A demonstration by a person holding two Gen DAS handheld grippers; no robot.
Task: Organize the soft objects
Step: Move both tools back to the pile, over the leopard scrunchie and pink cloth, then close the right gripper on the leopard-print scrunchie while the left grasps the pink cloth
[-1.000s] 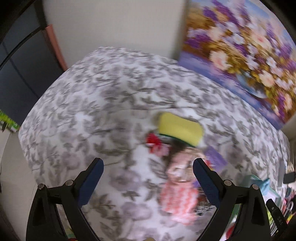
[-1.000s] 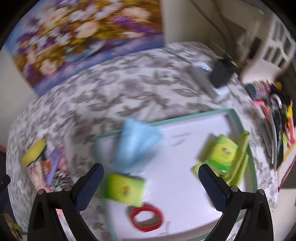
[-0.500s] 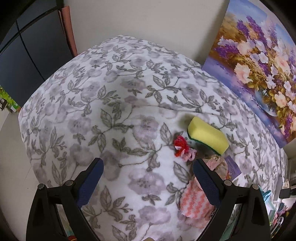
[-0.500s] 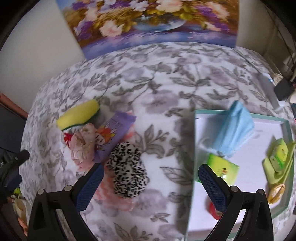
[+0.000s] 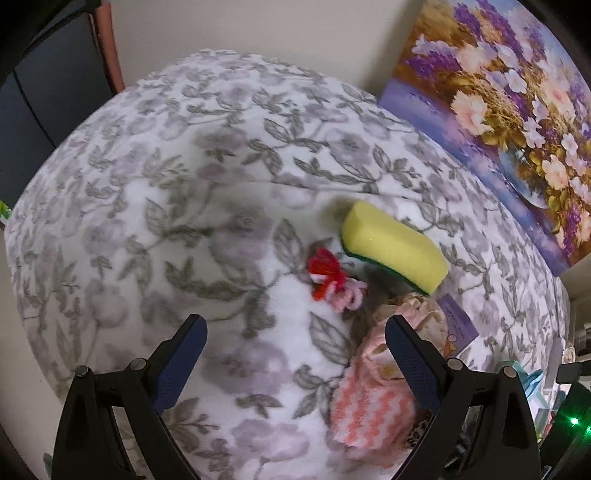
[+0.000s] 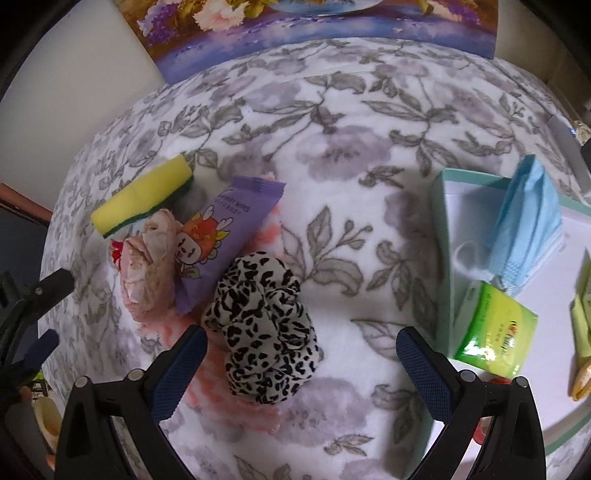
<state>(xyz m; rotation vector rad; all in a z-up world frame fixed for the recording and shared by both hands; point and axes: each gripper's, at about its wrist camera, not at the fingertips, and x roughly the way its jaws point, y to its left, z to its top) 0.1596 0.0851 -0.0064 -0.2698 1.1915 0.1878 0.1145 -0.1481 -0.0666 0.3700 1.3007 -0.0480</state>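
Right gripper spread wide, empty; leopard scrunchie lies between its fingers on floral blanket. Left gripper also wide, empty; yellow sponge and red yarn ahead, slightly right.

Surface covered by a plush white blanket printed with grey leaves and pale mauve flowers; it bulges and falls away at the near-left edge. Plain off-white wall behind it. A large painting of white, pink and purple flowers with yellow foliage leans or hangs against that wall, its lower edge touching the blanket; same painting visible at top of right wrist view. At far left, a dark blue-black panel edged by a salmon-coloured strip. Lighting soft and even, with faint shadows.
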